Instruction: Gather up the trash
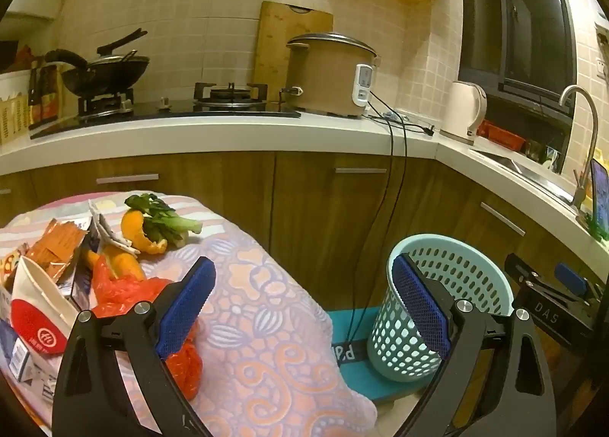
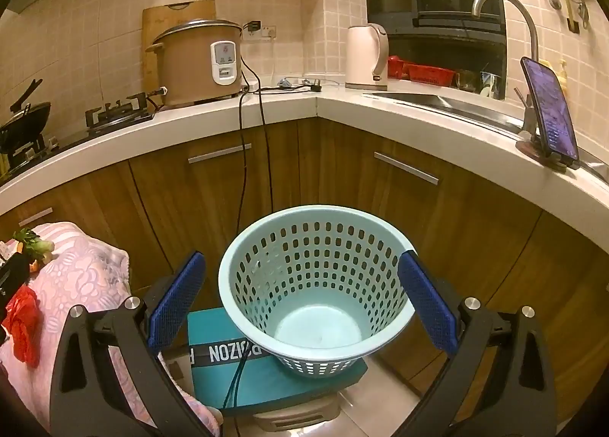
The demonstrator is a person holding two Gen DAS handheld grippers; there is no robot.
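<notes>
The basket (image 2: 318, 292) has nothing in it. The trash (image 1: 76, 265) sits at 9 o'clock. Both the left gripper (image 1: 304, 307) and right gripper (image 2: 302, 303) are wide open, holding nothing.

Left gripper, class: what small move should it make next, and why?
Probably ease the open left gripper down-left onto the red plastic bag, the nearest trash on the cloth. Both grippers hold nothing, and the blue basket is empty.

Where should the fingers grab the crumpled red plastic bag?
Pinch the puffed-up folds at the top of the red plastic bag, coming down from above. It lies crumpled and soft on the pink cloth, so raised wrinkles give the open left gripper something to squeeze; its flat edges probably would slip.
</notes>
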